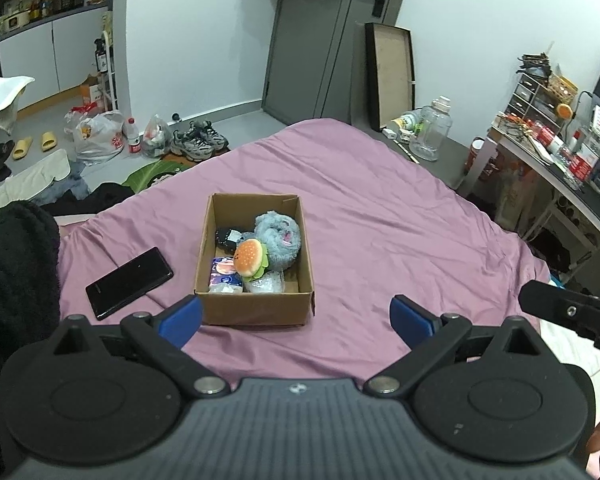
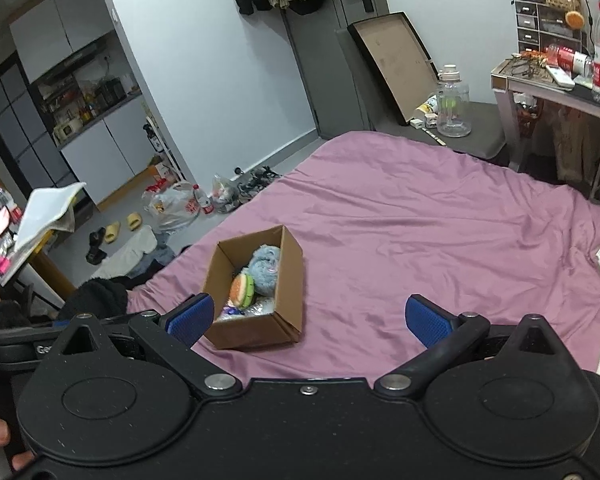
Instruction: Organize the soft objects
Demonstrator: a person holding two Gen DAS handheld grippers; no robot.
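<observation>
Your left gripper (image 1: 296, 318) and right gripper (image 2: 309, 318) both gape wide, holding nothing. Cardboard box (image 1: 256, 308) sits mid-bed on the purple sheet (image 1: 400, 220), holding grey plush (image 1: 278, 240), burger toy (image 1: 250, 257), and half-buried packets that can't be identified. Phone (image 1: 129, 282) lies beside it.

On the bed (image 1: 380, 208) stands a box (image 1: 256, 304) holding soft toys (image 1: 278, 236), a phone (image 1: 129, 282) to its left.

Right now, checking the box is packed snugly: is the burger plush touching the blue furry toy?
Touching. In the left wrist view the burger plush presses against the blue furry toy with no gap.
</observation>
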